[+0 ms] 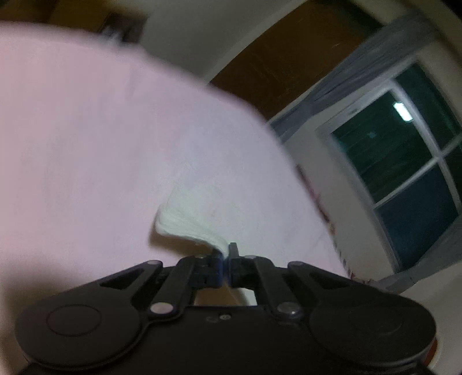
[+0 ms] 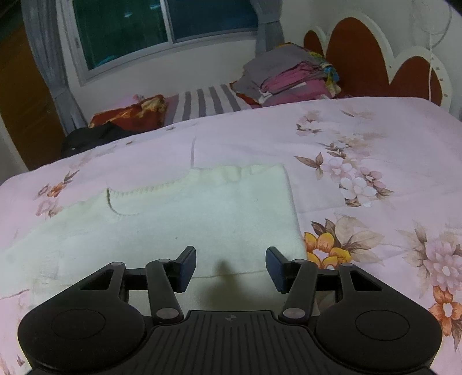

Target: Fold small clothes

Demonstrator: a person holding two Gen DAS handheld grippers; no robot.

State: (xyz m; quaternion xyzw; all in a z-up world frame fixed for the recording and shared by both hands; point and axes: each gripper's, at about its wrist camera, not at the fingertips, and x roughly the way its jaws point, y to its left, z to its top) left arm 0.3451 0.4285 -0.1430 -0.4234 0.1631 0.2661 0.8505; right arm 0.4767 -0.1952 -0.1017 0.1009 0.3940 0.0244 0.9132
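A small cream knitted garment [image 2: 184,219] lies flat on the pink floral bedspread [image 2: 375,138] in the right wrist view, its right side folded to a straight edge. My right gripper [image 2: 231,268] is open and empty, just above the garment's near edge. In the left wrist view my left gripper [image 1: 225,253] is shut on a bunched corner of the cream garment [image 1: 187,219], close over the blurred pink bedspread [image 1: 101,144].
A stack of folded clothes [image 2: 291,78] sits at the far end of the bed by the red and white headboard [image 2: 361,57]. A striped cloth [image 2: 208,103], a red patterned pillow [image 2: 130,112] and a black item [image 2: 92,138] lie behind. A window [image 2: 161,26] is beyond.
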